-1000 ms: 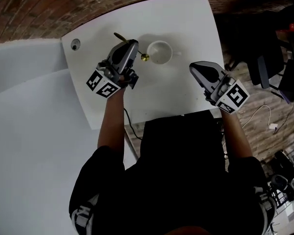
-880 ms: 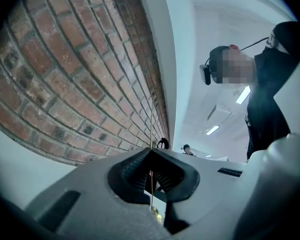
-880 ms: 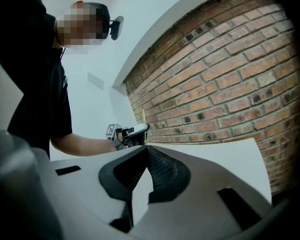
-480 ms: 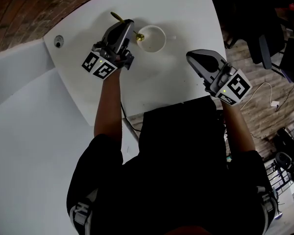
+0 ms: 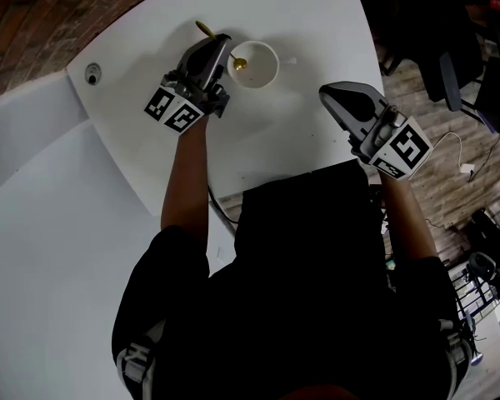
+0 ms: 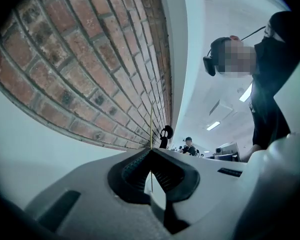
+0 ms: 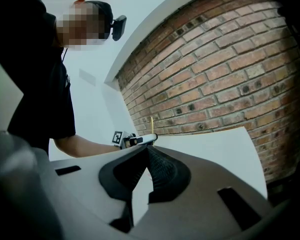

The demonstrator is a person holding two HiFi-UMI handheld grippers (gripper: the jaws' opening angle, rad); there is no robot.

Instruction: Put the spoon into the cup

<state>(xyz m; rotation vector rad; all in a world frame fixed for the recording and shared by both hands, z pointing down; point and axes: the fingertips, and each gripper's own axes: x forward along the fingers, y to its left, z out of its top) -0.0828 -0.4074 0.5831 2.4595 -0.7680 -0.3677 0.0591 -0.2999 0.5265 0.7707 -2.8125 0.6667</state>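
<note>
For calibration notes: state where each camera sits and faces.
Head view: on the person's head, facing down at table, cup, both forearms.
Left gripper view: on the left tongs, shut on the spoon, facing a brick wall; person's torso shows.
Right gripper view: on the right tongs, facing across the table; left forearm shows.
Shared: head and right gripper views show the left tongs.

Shiny metal spoon (image 5: pixel 240 63), smooth cup (image 5: pixel 265 72)

A white table (image 5: pixel 300 132) is seen set against a brick wall (image 5: pixel 33 23), and a small round fitting (image 5: pixel 92 75) is set into its far left corner. A white cable (image 5: pixel 469 169) is laid on the wooden floor (image 5: pixel 458 207) at the right.
</note>
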